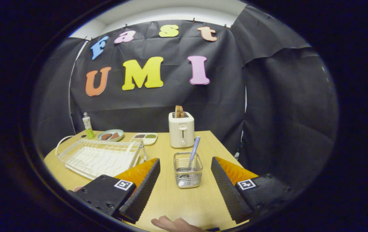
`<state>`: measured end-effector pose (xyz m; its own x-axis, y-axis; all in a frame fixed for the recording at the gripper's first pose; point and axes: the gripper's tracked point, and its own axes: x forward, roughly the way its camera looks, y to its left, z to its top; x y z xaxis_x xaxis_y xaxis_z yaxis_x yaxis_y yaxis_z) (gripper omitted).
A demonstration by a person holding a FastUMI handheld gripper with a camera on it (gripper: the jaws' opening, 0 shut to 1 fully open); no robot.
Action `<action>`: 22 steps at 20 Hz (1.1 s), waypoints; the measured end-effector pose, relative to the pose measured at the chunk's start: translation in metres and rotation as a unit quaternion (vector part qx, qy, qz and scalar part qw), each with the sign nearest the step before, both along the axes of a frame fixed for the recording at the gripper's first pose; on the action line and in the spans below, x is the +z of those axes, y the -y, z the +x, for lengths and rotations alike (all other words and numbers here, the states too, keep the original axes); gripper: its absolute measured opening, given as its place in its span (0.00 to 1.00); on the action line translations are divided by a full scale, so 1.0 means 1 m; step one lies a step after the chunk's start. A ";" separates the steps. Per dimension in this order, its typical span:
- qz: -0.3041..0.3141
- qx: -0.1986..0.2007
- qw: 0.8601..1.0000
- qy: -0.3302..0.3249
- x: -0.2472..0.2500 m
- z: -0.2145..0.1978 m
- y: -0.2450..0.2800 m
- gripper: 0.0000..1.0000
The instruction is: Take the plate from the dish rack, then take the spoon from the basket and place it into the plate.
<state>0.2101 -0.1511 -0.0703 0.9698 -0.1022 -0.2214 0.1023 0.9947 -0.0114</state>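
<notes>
The jaws of the gripper are spread wide, nothing pinched, with the basket between them. The spoon handle should be approached squarely and pinched high.

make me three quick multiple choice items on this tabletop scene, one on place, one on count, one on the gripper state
1. Where does the clear square basket stand?
A. between and just ahead of the fingers
B. inside the white wire dish rack
C. behind the toaster

2. How many spoons stand in that basket?
A. none
B. one
C. three

3. How is the gripper set?
A. shut on the spoon
B. shut on the basket
C. open, holding nothing

Key: 1 A, the basket sits on the wooden table in the gap between the fingers. 2 B, a single spoon with a blue checked handle leans in it. 3 C, the fingers are spread wide and touch nothing.
</notes>
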 end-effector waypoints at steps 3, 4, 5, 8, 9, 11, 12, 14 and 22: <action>0.007 0.024 1.000 -0.010 -0.005 0.044 0.004 1.00; 0.010 0.023 1.000 -0.014 -0.007 0.058 0.008 1.00; 0.010 0.025 0.999 -0.020 -0.010 0.070 0.012 1.00; 0.031 0.023 0.998 -0.040 -0.017 0.104 0.024 1.00; 0.047 0.024 0.998 -0.041 -0.016 0.115 0.027 0.99; 0.076 0.026 0.996 -0.050 -0.018 0.132 0.029 0.93; 0.091 0.027 0.994 -0.055 -0.018 0.140 0.033 0.88; 0.118 0.036 0.990 -0.072 -0.023 0.152 0.030 0.82; 0.127 0.014 0.992 -0.013 0.000 0.153 0.037 0.15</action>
